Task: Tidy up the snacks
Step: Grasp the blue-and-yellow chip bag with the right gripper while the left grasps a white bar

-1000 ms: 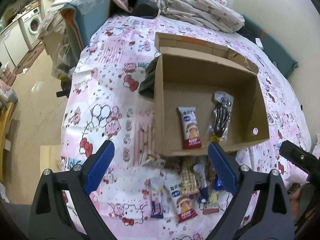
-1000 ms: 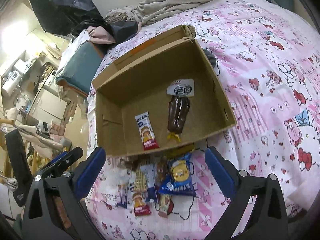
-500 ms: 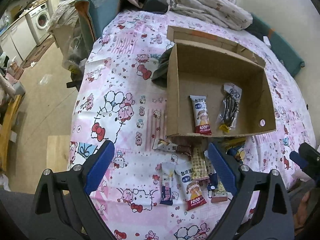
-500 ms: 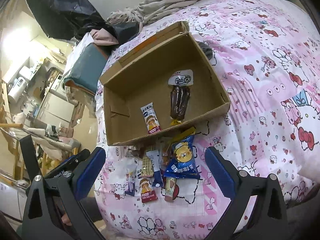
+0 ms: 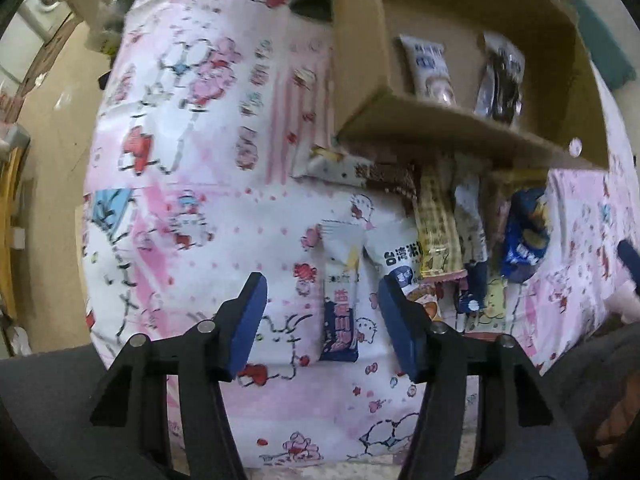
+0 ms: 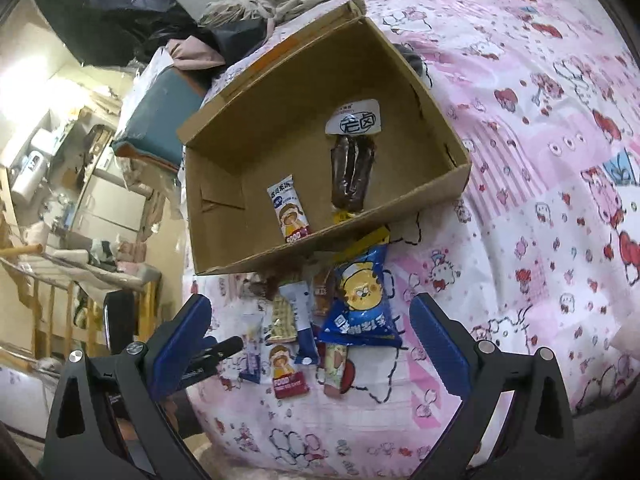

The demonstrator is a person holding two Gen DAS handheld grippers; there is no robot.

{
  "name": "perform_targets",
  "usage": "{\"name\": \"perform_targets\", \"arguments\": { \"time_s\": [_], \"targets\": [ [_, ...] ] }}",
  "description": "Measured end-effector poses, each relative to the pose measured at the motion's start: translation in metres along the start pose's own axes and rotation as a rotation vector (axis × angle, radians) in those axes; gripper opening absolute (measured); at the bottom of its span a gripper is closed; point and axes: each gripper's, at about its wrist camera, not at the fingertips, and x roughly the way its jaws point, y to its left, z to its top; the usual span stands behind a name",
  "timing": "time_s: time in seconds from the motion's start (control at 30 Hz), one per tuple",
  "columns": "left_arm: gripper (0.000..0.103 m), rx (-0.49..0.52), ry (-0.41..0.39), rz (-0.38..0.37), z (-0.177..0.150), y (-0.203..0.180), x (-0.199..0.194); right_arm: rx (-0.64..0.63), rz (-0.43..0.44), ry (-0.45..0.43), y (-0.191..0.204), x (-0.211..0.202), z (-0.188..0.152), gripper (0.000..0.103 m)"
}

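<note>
A pink cartoon-print sheet point(image 6: 540, 160) covers the bed and fills most of both views. On it, in the upper middle of the right wrist view, sits an open cardboard box point(image 6: 420, 200); the left wrist view shows it at the upper right point(image 5: 360, 40). Inside the box lie a white cake bar point(image 6: 289, 210) and, to its right, a dark vacuum-packed snack point(image 6: 352, 168). Just below the box's near wall a pile of snacks lies on the sheet: a blue bag point(image 6: 362, 304) at the pile's right, a checked wafer point(image 6: 282, 320), a second cake bar point(image 6: 286, 372), and a slim blue-and-white stick point(image 5: 340, 308) at the pile's left. The left gripper point(image 5: 322, 304) points down over that stick, its jaws closing with the stick between them, the pads not yet on it. The right gripper point(image 6: 310, 336) hangs above the pile, jaws wide apart, holding nothing.
</note>
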Motion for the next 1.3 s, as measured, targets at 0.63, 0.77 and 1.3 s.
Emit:
{"name": "perform_targets", "arguments": {
  "time_s": [0.63, 0.77, 1.3],
  "targets": [
    [0.013, -0.051, -0.032, -0.036, -0.013, 0.008, -0.022, 0.027, -0.164, 0.270, -0.024, 0.089, 0.003, 0.070],
    [0.013, -0.063, -0.045, -0.063, -0.009, 0.010, -0.025, -0.022, -0.154, 0.288, -0.015, 0.107, 0.002, 0.067],
    [0.013, -0.049, -0.078, -0.076, -0.004, 0.002, -0.032, -0.042, -0.141, 0.204, -0.010, 0.054, -0.016, 0.025]
  ]
}}
